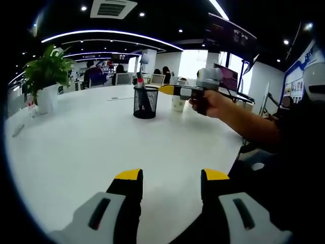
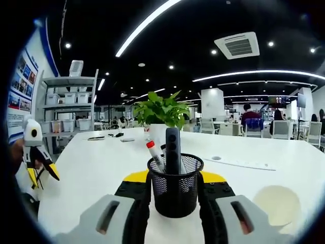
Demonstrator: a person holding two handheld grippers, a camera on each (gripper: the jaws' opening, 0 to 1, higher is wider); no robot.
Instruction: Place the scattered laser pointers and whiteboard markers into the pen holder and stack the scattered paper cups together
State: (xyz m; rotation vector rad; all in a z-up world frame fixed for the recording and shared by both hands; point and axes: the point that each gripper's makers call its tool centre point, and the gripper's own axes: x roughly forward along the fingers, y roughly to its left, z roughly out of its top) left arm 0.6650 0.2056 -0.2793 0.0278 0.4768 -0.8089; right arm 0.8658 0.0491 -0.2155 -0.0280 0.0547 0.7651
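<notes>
Jaws of the right gripper (image 2: 174, 190) stood apart around the black mesh pen holder (image 2: 175, 185), holding a laser pointer (image 2: 172, 151) and red-capped marker (image 2: 154, 154), a paper cup (image 2: 277, 204) at 4 o'clock on the white counter (image 2: 96, 173), while the left gripper (image 1: 171, 184) hovered with jaws apart.

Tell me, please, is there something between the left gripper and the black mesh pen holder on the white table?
Nothing visible blocks it. In the left gripper view, bare white table lies between the left gripper and the pen holder. The right gripper, held in a hand, reaches toward the holder from its right side, with a paper cup beyond it.
</notes>
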